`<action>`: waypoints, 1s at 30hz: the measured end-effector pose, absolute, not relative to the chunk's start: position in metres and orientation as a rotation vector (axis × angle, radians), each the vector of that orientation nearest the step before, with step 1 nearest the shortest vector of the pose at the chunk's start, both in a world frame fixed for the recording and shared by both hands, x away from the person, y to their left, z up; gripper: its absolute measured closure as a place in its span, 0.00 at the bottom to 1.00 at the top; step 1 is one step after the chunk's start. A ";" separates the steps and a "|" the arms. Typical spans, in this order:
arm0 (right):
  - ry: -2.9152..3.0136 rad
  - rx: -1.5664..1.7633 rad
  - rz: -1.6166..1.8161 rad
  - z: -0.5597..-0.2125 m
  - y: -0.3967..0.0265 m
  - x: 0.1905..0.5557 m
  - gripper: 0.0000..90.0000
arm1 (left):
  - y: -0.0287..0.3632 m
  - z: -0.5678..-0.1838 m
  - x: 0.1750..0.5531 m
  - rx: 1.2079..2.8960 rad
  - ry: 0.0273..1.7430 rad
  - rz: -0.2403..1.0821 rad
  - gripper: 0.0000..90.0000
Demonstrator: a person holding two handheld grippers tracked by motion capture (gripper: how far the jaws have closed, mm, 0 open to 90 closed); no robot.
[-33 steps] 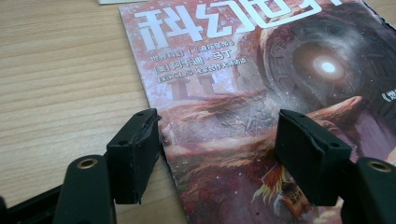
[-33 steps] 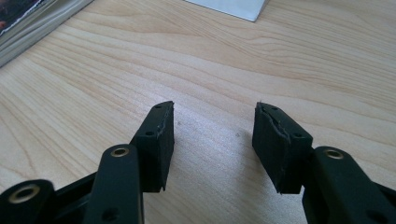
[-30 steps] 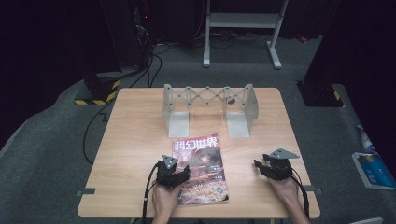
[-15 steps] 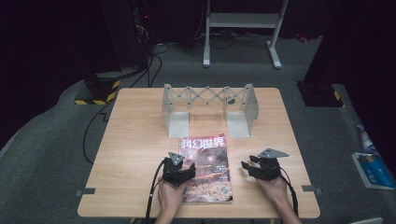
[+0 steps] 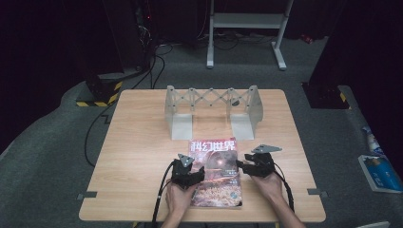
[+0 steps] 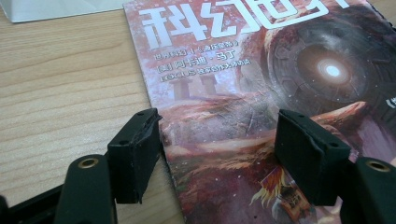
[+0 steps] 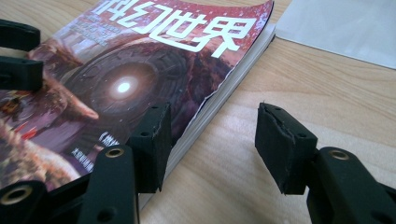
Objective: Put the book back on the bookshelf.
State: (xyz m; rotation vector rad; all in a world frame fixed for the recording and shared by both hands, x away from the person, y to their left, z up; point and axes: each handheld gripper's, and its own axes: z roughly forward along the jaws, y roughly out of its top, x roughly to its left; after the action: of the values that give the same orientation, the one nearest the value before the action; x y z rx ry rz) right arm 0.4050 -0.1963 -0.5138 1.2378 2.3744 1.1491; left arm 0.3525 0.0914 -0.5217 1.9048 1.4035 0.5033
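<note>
A magazine (image 5: 217,164) with a red cover and white Chinese title lies flat near the table's front edge. My left gripper (image 5: 197,174) hovers open at its left edge. One jaw stands over bare wood and the other over the cover (image 6: 243,93), gripping nothing. My right gripper (image 5: 240,166) is at the magazine's right edge (image 7: 219,100). Its jaws have just been opening and straddle that edge without pressing on it. The left gripper's black fingers (image 7: 18,70) appear at the upper left of the right gripper view.
A grey metal expanding rack (image 5: 214,100) with two white base plates (image 5: 181,127) stands at the back middle of the wooden table (image 5: 138,142). One plate corner (image 7: 345,28) lies just beyond the magazine. Cables trail off the front edge.
My right gripper has moved left to the magazine's right edge and its jaws stand wider. The left gripper has hardly shifted.
</note>
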 end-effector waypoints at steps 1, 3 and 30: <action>2.373 1.238 1.146 -0.514 -0.195 0.406 0.50 | 0.093 -0.521 0.353 1.908 1.402 0.494 0.35; 2.385 1.252 1.131 -0.514 -0.193 0.410 0.49 | 0.097 -0.520 0.356 1.906 1.399 0.462 0.37; 2.453 1.416 0.945 -0.500 -0.162 0.454 0.40 | 0.117 -0.528 0.395 1.911 1.242 0.435 0.32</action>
State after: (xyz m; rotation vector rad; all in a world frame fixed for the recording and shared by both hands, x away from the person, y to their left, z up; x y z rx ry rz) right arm 0.4537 -0.1621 -0.5003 1.4165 2.4534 0.9446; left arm 0.3954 0.1170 -0.5276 1.9109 1.2420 0.4351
